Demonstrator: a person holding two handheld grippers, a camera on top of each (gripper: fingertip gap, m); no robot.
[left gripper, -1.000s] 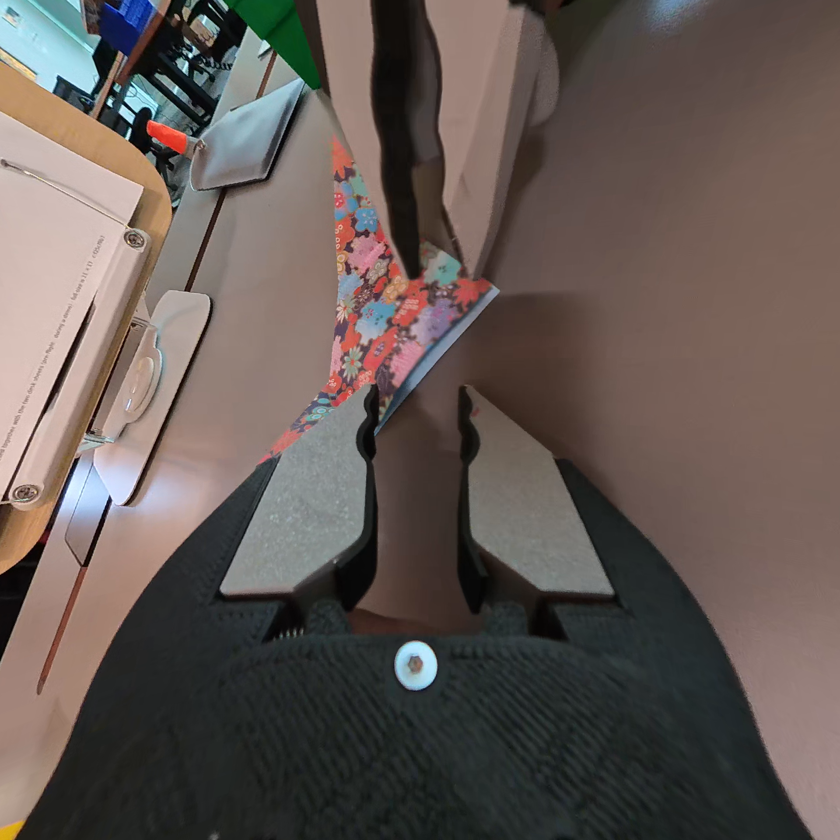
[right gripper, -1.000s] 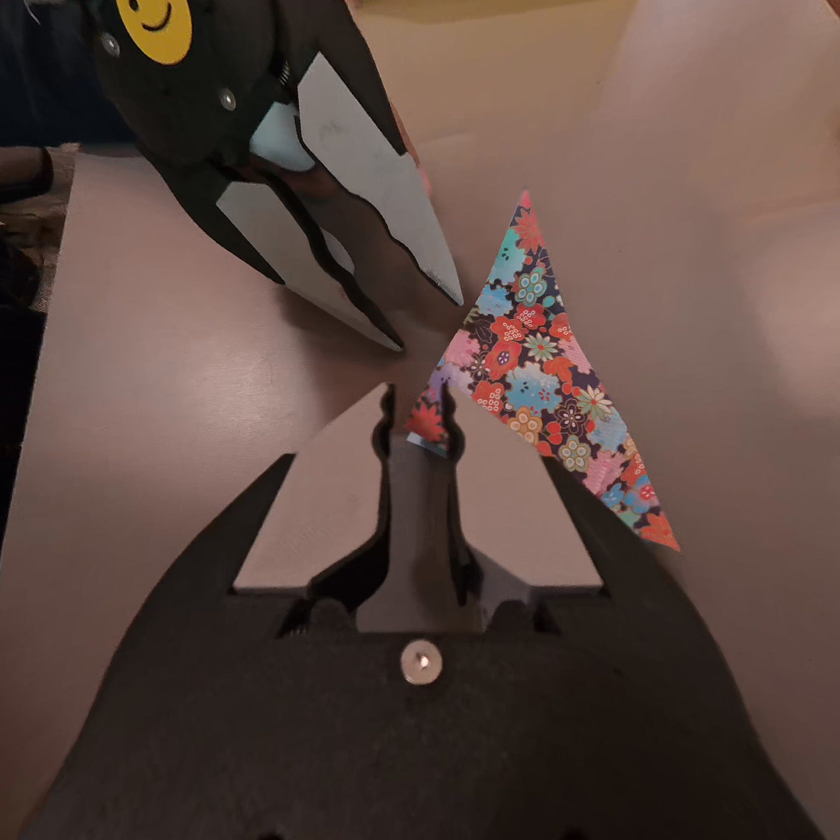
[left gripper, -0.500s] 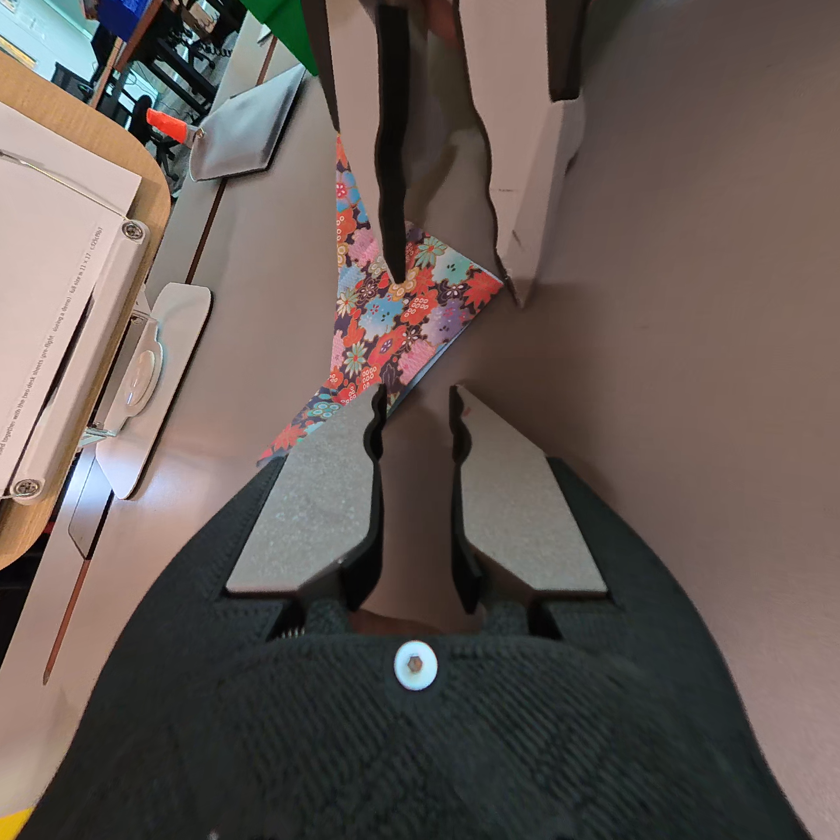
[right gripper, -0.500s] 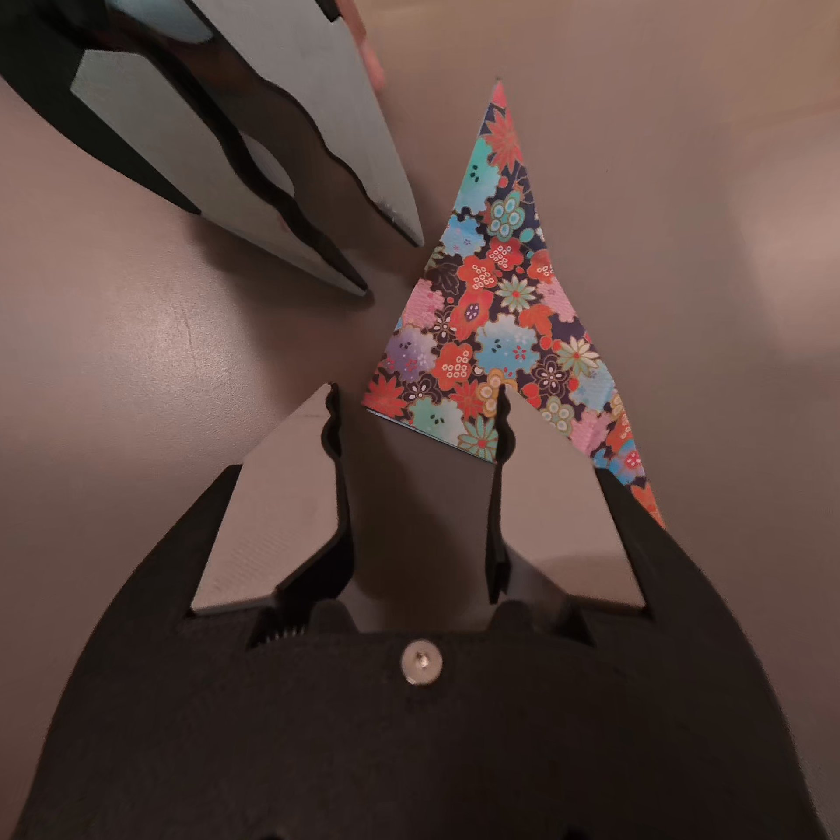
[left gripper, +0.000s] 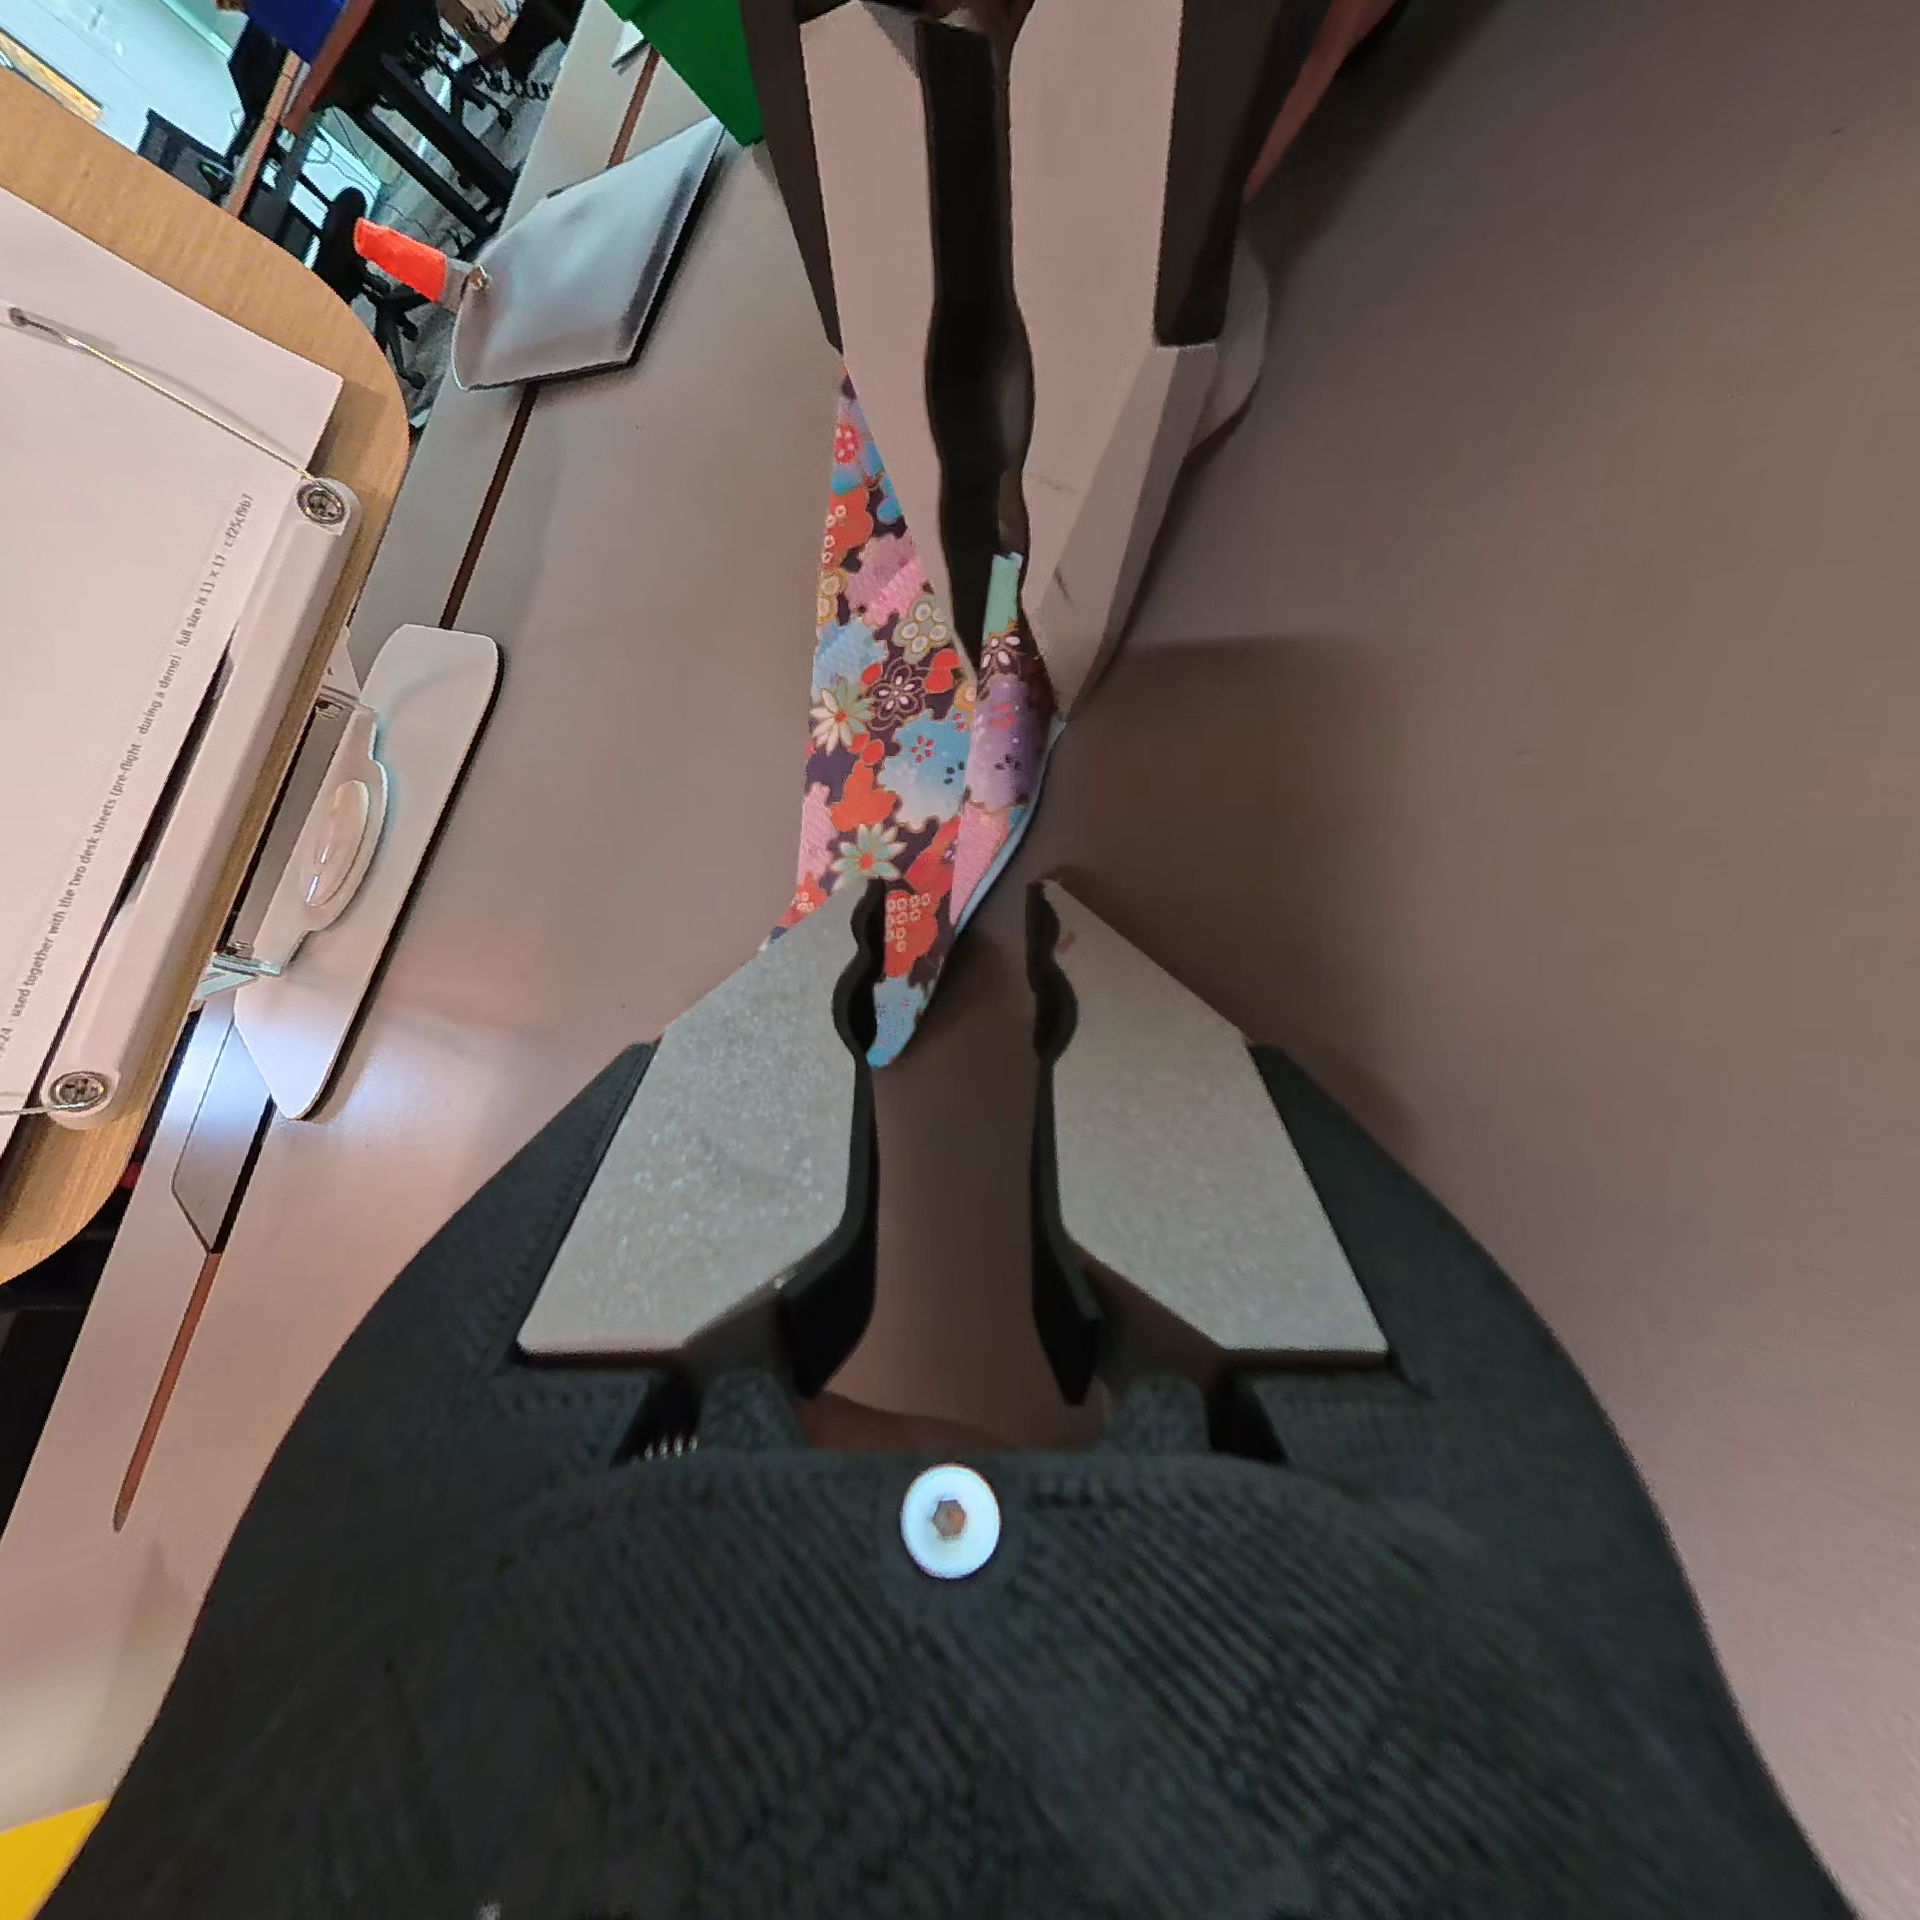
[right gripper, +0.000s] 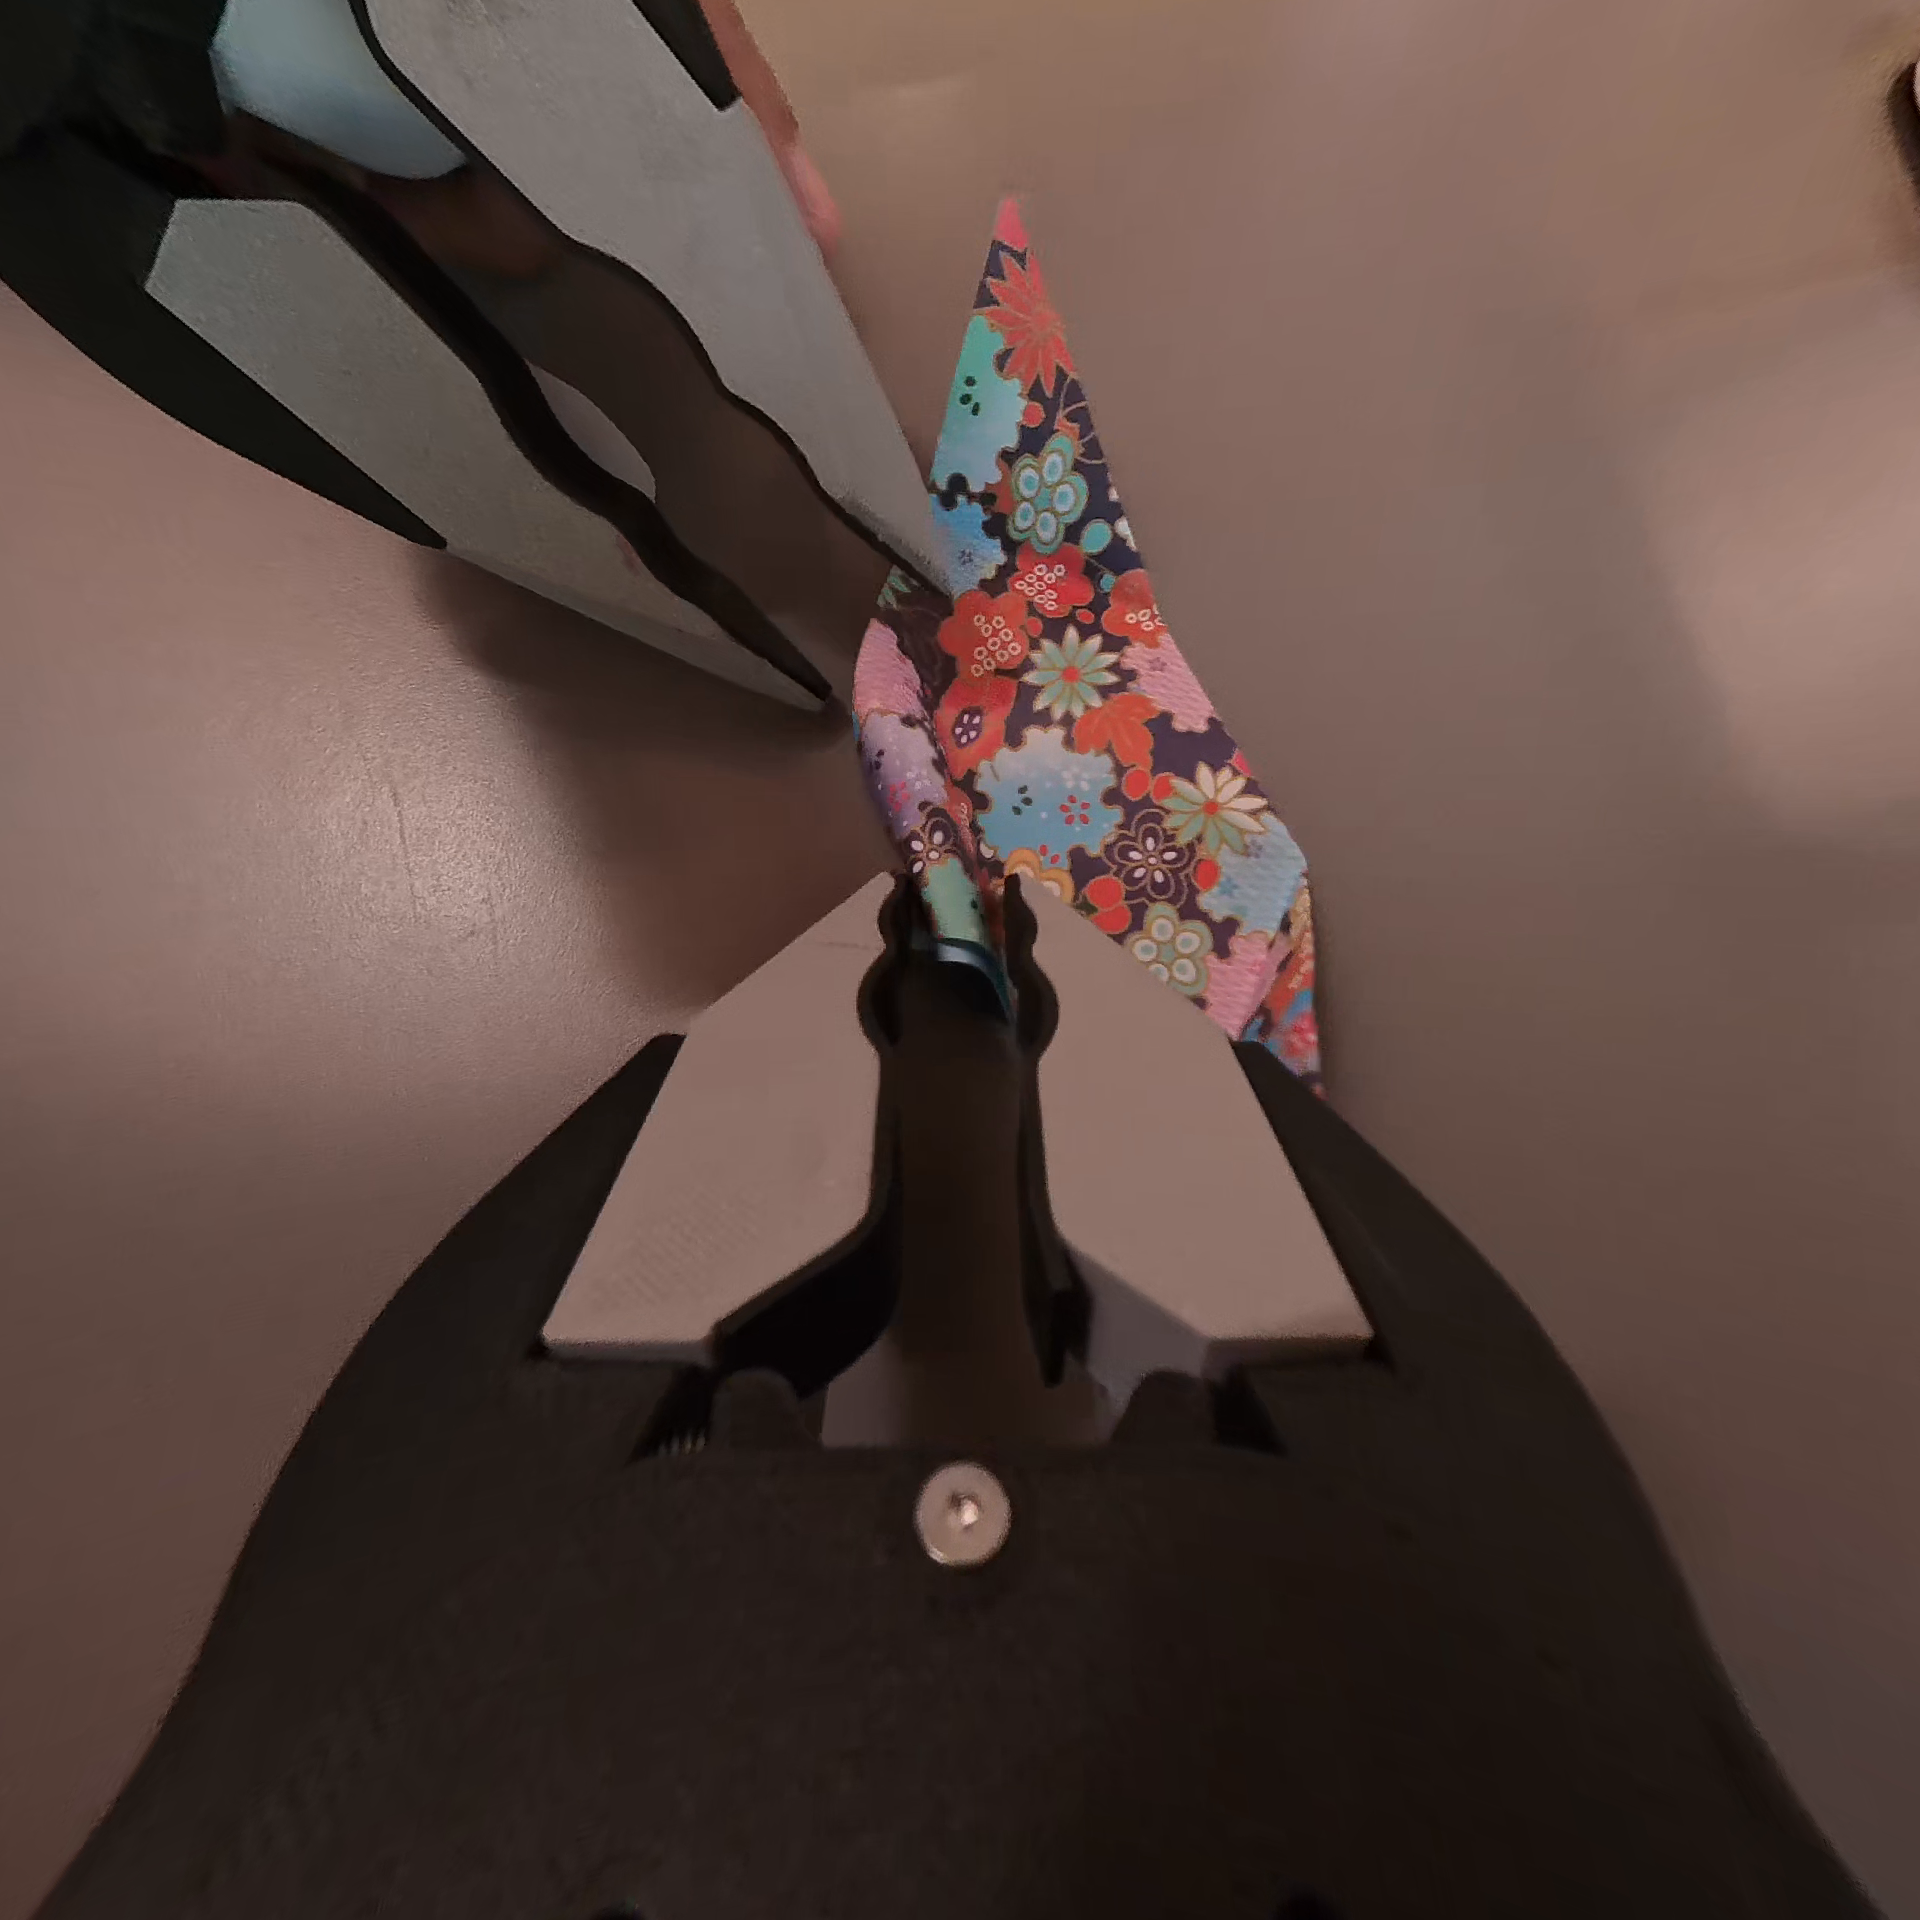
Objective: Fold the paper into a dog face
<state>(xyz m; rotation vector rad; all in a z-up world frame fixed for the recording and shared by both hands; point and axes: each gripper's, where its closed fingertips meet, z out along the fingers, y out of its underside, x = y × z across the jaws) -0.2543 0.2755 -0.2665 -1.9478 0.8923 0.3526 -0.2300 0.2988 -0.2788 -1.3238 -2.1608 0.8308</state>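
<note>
Both hand-held grippers at the floral paper [right gripper: 1081, 727] on my desk [right gripper: 1558, 520].
My right hand-held gripper [right gripper: 951, 894] pinches its lifted corner; my left hand-held gripper [left gripper: 951, 904] stands narrowly parted, the paper's edge between its fingers.

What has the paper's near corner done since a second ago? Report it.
Yes, it moved. The paper lay flat on the table; now the right tongs pinch its near corner, lifted and curled off the tabletop.
</note>
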